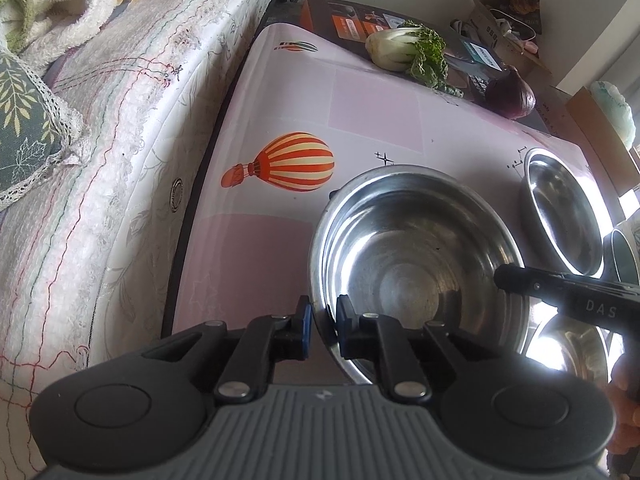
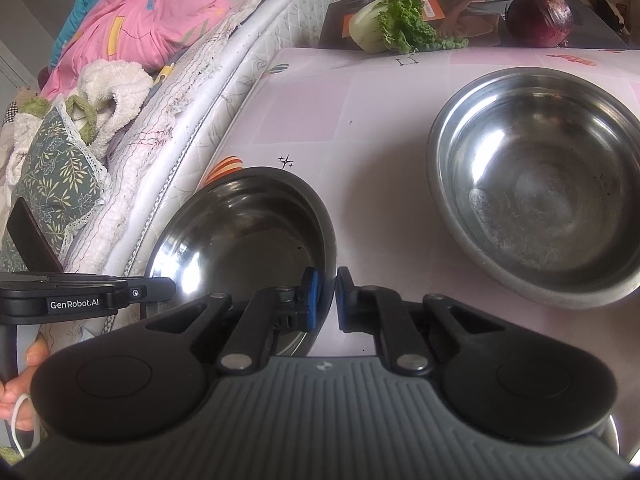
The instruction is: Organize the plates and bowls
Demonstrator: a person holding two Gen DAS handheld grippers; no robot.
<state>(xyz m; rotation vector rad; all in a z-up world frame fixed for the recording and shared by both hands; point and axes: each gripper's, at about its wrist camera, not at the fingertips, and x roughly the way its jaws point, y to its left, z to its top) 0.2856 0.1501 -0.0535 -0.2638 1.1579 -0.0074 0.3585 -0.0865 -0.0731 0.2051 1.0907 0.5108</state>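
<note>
A shiny steel bowl (image 1: 416,264) stands on the pink tablecloth (image 1: 372,108) near its front edge. My left gripper (image 1: 322,312) is shut on the bowl's near left rim, one blue pad outside and one inside. My right gripper (image 2: 327,286) is shut on the right rim of the same bowl (image 2: 240,232). In the left wrist view, the right gripper (image 1: 505,278) reaches in from the right. In the right wrist view, the left gripper (image 2: 168,284) comes in from the left, held by a hand (image 2: 24,380).
A larger dull steel bowl (image 2: 540,192) sits to the right, with two more bowls (image 1: 560,216) (image 1: 572,348) beside it. A bok choy (image 2: 384,24) and a red onion (image 2: 540,12) lie at the table's far end. A mattress (image 1: 120,152) with bedding runs along the left edge.
</note>
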